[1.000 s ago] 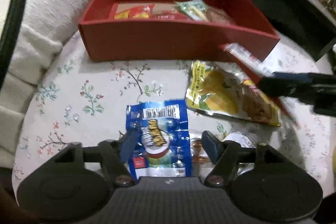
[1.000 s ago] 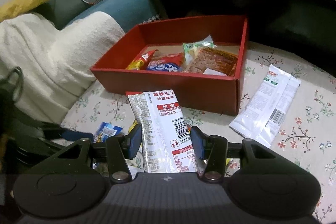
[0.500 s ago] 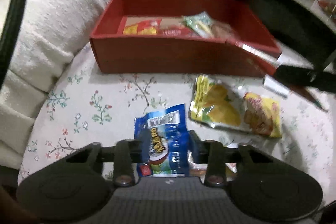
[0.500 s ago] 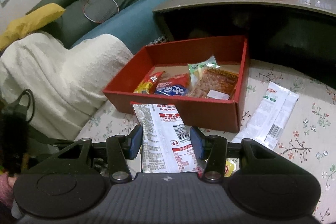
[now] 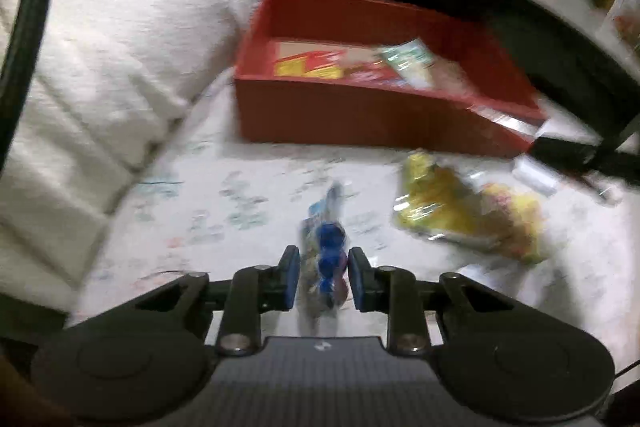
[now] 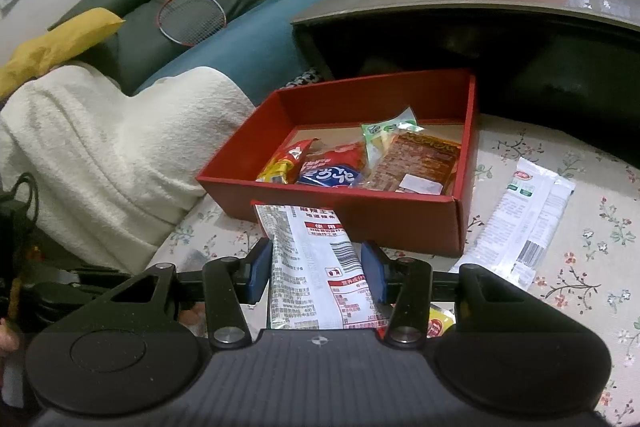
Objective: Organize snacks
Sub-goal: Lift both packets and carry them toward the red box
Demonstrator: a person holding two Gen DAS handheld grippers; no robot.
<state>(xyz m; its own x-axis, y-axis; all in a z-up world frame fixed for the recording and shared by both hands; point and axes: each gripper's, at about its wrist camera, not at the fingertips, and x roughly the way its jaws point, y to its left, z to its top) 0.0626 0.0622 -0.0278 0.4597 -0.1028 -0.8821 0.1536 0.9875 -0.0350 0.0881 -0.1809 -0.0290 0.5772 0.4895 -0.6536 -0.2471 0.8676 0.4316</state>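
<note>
A red box (image 5: 372, 119) (image 6: 400, 215) holds several snack packets on the floral cloth. My left gripper (image 5: 323, 277) is shut on a blue snack packet (image 5: 326, 251), crumpled between the fingers and lifted off the cloth; the view is blurred. My right gripper (image 6: 317, 269) is shut on a white packet with red print and a barcode (image 6: 316, 259), held just in front of the box's near wall. A yellow snack bag (image 5: 468, 211) lies right of the left gripper.
A white long packet (image 6: 524, 223) lies right of the box. A cream blanket (image 6: 100, 155) borders the cloth on the left. A dark low table (image 6: 500, 3) with a fruit bowl stands behind the box. The right gripper's arm (image 5: 580, 157) crosses the left wrist view.
My left gripper has closed on the blue packet and lifted it off the cloth. My right gripper has risen with the white packet, closer to the box.
</note>
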